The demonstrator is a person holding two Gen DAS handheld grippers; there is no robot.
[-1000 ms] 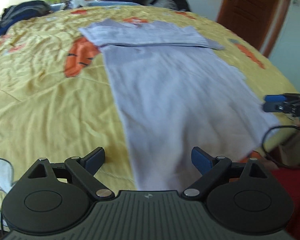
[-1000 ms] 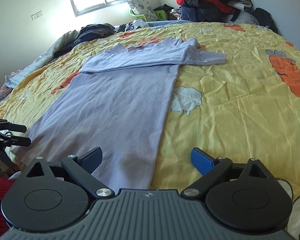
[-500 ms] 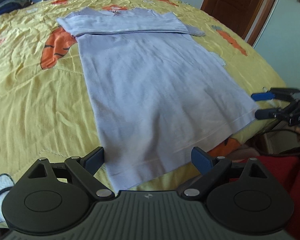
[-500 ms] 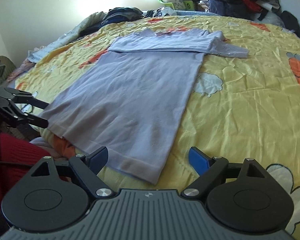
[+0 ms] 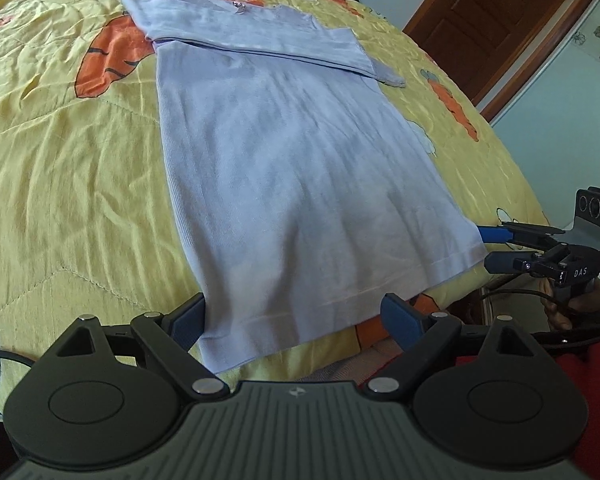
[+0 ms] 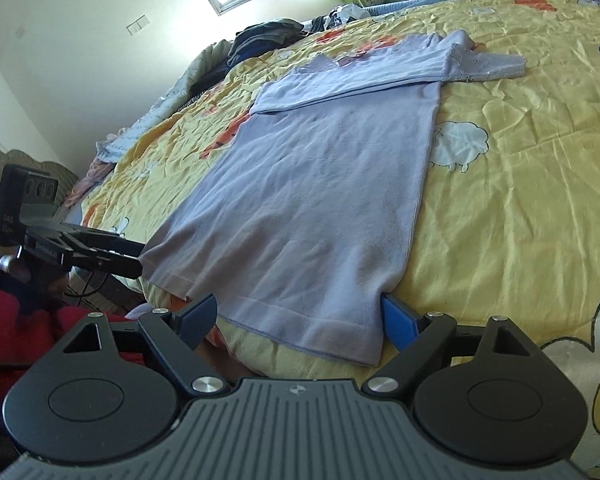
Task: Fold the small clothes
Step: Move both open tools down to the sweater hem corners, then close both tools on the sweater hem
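**Sleeves folded, hem next**

A lavender top [image 5: 292,168] is lying flat on the yellow bed [image 5: 60,184], sleeves already folded across its far end. The left gripper [image 5: 294,316] is closing slightly, jaws wide around the near hem corner; the right gripper [image 6: 298,318] is straddling the other, ungripped. Open quilt is lying beyond.

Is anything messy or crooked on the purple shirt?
Mostly it lies flat. One sleeve end of the purple shirt sticks out past the folded top edge onto the yellow bedspread, so that side looks uneven. The fabric has only soft wrinkles.
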